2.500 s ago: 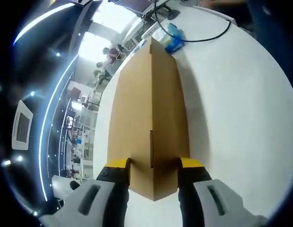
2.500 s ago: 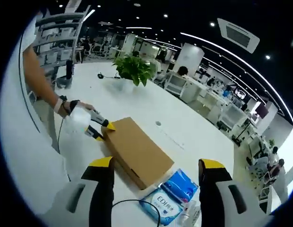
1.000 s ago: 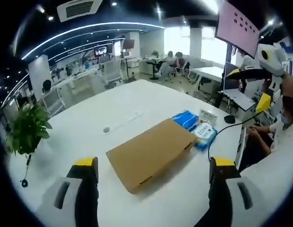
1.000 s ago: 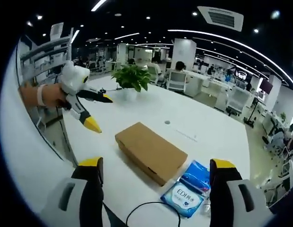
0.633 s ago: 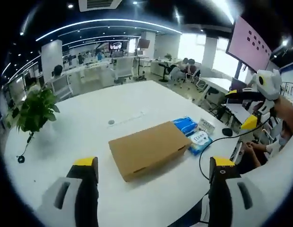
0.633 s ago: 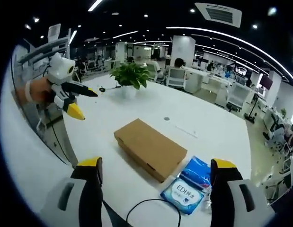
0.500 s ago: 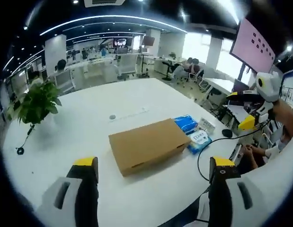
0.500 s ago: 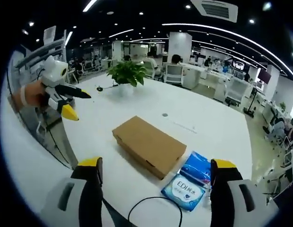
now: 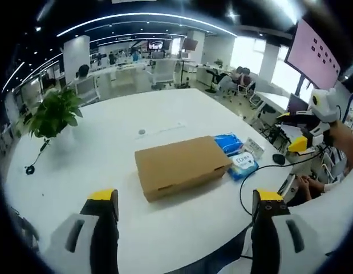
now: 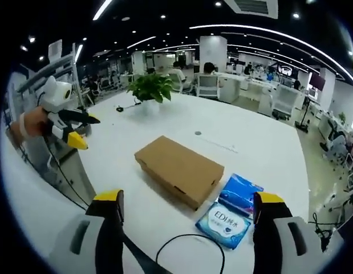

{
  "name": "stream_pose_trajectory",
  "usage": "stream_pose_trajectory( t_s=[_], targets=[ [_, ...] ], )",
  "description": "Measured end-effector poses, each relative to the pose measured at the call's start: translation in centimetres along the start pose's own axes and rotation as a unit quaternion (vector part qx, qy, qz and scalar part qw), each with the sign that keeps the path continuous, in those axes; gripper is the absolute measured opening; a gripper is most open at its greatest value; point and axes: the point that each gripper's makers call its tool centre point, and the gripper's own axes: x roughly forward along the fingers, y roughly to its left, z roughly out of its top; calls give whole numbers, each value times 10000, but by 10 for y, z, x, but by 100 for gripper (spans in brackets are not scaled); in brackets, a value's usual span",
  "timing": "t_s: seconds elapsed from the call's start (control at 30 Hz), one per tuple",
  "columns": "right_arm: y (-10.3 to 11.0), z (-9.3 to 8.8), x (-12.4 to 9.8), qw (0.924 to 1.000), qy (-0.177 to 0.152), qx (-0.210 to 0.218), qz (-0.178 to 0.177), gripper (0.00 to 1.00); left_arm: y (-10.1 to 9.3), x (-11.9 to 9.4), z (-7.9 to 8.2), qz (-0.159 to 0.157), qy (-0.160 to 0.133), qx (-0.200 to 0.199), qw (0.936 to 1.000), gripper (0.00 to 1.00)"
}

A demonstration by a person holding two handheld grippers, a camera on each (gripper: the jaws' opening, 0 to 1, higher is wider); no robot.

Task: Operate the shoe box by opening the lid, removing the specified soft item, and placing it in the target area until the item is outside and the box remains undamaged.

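Tabletop (image 9: 96, 165) first: a broad, smooth white surface, rounded at the edge, with the shoe box (image 9: 181, 166) lying near its middle, lid shut. In the left gripper view we see the box at about twelve o'clock from our jaws, well apart from them. It is plain brown corrugated cardboard, flat and rectangular, with a small slot in its near side. We judge it light and fairly stiff, though the lid edge would crease under a hard pinch, so we would take the lid by its front lip. At the box's three o'clock lie two blue soft packs of wipes (image 9: 240, 160), glossy and pliable, and a black cable (image 9: 262, 171) curls past them. A potted plant (image 9: 51, 114) stands at ten o'clock. Our left gripper (image 9: 182, 214) and right gripper (image 10: 187, 214) both stand spread wide, holding nothing.
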Motion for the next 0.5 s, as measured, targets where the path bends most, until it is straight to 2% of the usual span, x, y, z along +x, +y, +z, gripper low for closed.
stream_pose_trajectory(
  t_s=[0.03,0.07,0.1,0.17,0.27,0.5],
  targets=[
    [0,-6,0,9998,146,95,48,96,1,2,-3,42,60,-102,9999,99],
    [0,-4,0,9999,116,93,58,96,-1,1,-6,44,203,-264,9994,99],
    [0,-3,-1,9999,84,92,56,96,-1,2,-2,52,131,-243,9996,99],
    [-2,0,-2,10000,-5,75,17,95,2,1,9,185,-237,-130,9995,99],
    [-3,-2,1,9999,7,142,36,95,1,2,-2,126,40,-379,9992,99],
    [-2,-4,5,9998,52,195,52,95,2,1,-5,161,16,-515,9985,99]
  ],
)
